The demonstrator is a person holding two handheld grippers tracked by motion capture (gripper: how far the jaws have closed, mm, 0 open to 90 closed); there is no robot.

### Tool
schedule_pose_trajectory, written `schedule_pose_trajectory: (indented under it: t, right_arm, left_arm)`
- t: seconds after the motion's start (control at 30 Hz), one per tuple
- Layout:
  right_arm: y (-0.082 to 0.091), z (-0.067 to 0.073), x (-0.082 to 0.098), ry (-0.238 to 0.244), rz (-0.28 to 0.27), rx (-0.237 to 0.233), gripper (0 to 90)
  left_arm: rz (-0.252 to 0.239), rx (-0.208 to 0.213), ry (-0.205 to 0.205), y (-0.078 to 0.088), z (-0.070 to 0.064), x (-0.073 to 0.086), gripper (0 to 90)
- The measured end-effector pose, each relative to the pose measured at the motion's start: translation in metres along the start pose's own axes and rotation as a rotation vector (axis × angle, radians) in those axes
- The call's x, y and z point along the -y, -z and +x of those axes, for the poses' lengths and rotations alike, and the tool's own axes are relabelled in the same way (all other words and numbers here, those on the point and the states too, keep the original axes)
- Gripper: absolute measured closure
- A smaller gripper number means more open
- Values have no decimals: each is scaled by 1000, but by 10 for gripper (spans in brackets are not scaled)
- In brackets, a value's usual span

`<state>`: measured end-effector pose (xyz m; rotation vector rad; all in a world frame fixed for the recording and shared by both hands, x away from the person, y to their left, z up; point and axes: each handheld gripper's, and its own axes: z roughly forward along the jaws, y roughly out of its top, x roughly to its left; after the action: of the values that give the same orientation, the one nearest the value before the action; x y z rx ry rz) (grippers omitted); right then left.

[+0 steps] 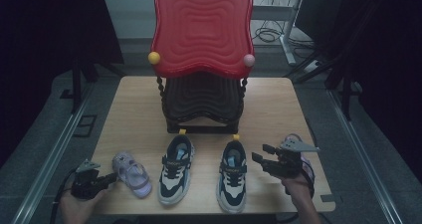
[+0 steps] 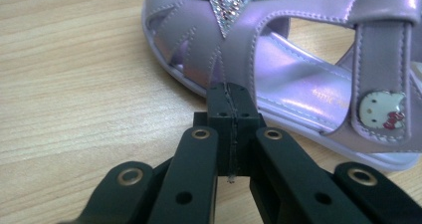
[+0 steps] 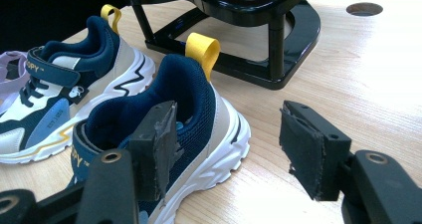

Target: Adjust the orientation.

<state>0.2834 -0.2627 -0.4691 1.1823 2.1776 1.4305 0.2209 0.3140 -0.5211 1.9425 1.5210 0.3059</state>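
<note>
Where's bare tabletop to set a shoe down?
Free: the wood left and right of the black rack, up to the table edges. Crowded: the front row, with the purple sandal, two navy sneakers and both tools.

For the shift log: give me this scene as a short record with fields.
surface: wooden table
rack: black shoe rack with red top, at the table's far middle
left gripper: fingers shut, empty, tips by the purple sandal
right gripper: fingers open, beside the right sneaker
other shoe: left sneaker, between sandal and right sneaker
</note>
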Motion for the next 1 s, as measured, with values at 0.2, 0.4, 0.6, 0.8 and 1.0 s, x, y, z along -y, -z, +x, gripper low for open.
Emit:
schedule_pose_trajectory:
  t: [0.2,0.4,0.6,0.8,1.0]
  right_arm:
    - [1,-1,0,-1,-1,3,404]
    - [0,-2,1,-6,3,4,404]
    - [-1,-2,2,-6,6,4,404]
    - [-1,-2,3,-5,10,3,404]
    - [-3,-3,4,-9,13,4,404]
  left_arm:
    - [-12,16,20,2,7,-2,897]
    - [-10,25,32,-1,16,-10,896]
    - [-8,33,28,-6,22,-19,897]
    - [-5,44,19,-12,24,-27,896]
    - [7,63,2,-19,27,-37,896]
